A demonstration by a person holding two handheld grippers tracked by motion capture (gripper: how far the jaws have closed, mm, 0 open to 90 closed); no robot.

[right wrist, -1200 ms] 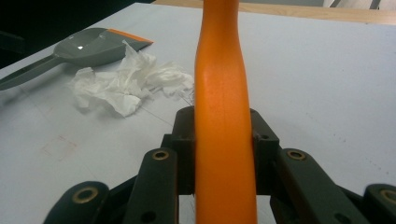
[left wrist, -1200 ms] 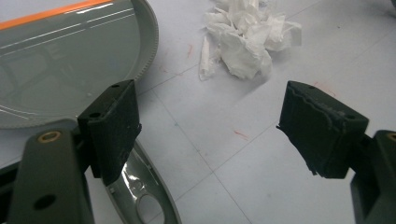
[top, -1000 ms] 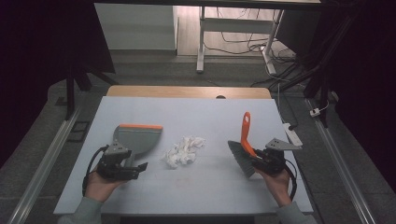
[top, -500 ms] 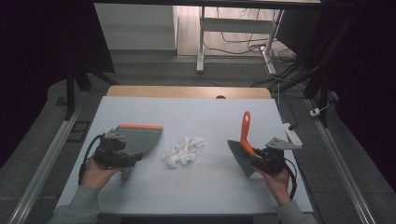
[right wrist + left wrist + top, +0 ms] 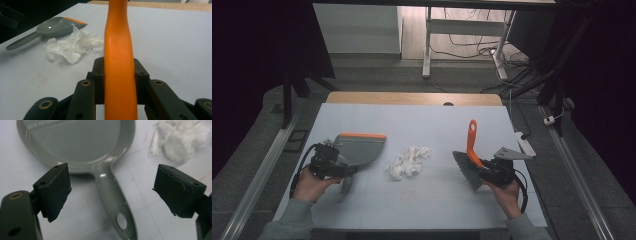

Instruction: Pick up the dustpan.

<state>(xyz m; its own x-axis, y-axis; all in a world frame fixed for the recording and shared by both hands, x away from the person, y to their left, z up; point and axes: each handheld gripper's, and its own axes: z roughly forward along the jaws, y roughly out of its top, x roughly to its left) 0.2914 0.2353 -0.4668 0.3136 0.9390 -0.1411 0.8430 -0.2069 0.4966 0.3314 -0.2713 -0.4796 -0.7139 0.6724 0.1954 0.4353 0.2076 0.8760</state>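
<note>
Left gripper [image 5: 343,170] shifted, one dustpan [image 5: 360,148], one brush [image 5: 470,159]

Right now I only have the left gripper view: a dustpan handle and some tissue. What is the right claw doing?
Observer: The right claw is shut on the brush, gripping its orange handle.
Operator: Where is the brush relative to the tissue?
Observer: In the high view its bristles point down at the table, to the right of the tissue and apart from it.
Operator: Which way does the dustpan's mouth face?
Observer: The dustpan has its orange lip on the far side, away from you. The tissue lies to its right, not touching it.
</note>
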